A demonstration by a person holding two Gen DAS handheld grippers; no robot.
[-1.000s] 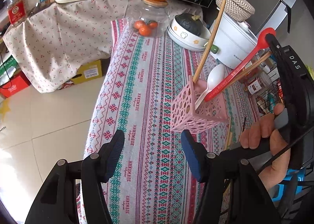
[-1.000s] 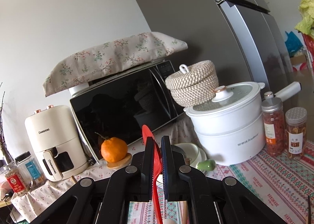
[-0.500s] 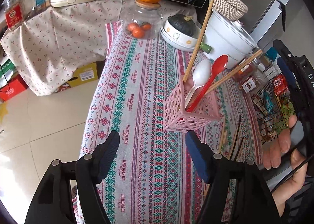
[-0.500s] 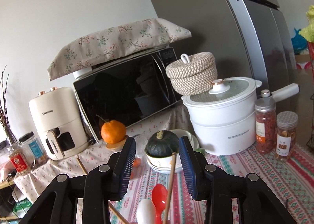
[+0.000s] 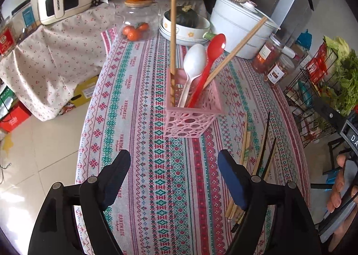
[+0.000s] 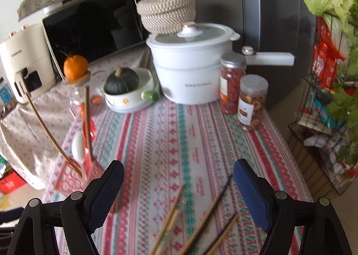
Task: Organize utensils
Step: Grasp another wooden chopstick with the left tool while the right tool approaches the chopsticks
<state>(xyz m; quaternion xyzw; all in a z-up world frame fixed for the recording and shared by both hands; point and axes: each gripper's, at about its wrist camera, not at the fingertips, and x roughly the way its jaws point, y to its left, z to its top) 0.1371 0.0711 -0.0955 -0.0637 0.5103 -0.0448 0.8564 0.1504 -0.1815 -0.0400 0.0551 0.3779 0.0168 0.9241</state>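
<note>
A pink perforated holder point(image 5: 192, 118) stands on the patterned tablecloth point(image 5: 143, 134); it also shows in the right wrist view point(image 6: 73, 174). It holds a white spoon point(image 5: 193, 62), a red spoon point(image 5: 212, 53) and two wooden chopsticks point(image 5: 173, 31). Several loose chopsticks point(image 5: 257, 156) lie on the cloth right of the holder, and in the right wrist view point(image 6: 201, 221) they lie just ahead of the fingers. My left gripper point(image 5: 174, 176) is open and empty, hovering in front of the holder. My right gripper point(image 6: 179, 188) is open and empty above the loose chopsticks.
At the table's far end stand a white pot point(image 6: 190, 69), two lidded jars point(image 6: 250, 100), a bowl with a dark squash point(image 6: 122, 81) and a glass jar under an orange point(image 5: 137, 22). A wire rack with greens point(image 6: 331, 98) stands to the right.
My right gripper let go of the red spoon, which now stands in the holder. It opened wide, drew back and tilted down over the loose chopsticks. My left gripper shifted slightly.
</note>
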